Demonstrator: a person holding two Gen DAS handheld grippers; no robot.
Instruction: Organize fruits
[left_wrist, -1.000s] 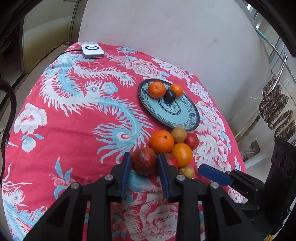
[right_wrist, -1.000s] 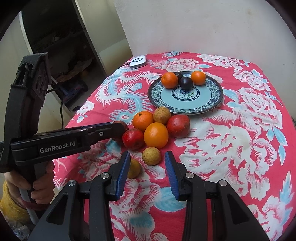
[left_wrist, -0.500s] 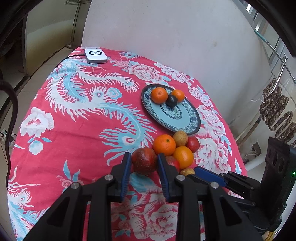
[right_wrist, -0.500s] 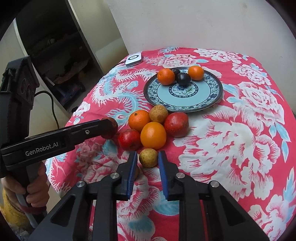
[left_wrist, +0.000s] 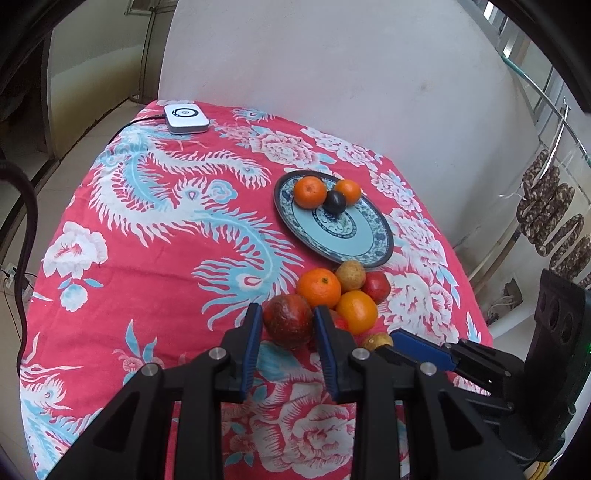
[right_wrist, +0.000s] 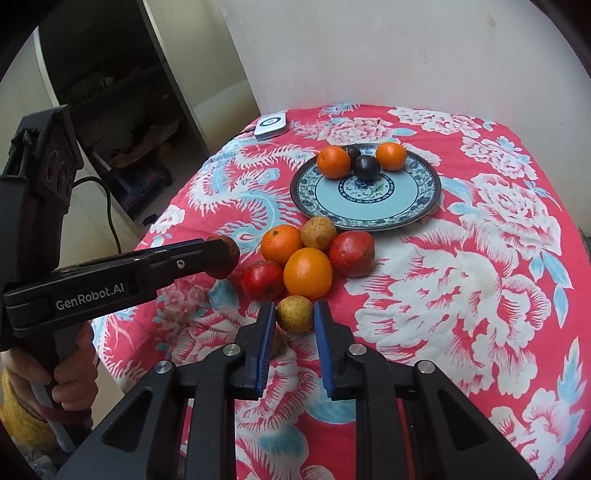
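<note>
Dark-red fruit (left_wrist: 288, 320) is clamped between the left gripper (left_wrist: 287, 321) pads at its widest girth, lifted clear of the cloth. Looks firm and smooth-skinned, so slip risk; hold stays on the equator. Right gripper (right_wrist: 294, 315) brackets a small yellow-brown fruit (right_wrist: 294, 314), pads close; contact I cannot tell. Light, probably bruisable. Plate (right_wrist: 424, 206) lies ahead, beyond the pile.
</note>
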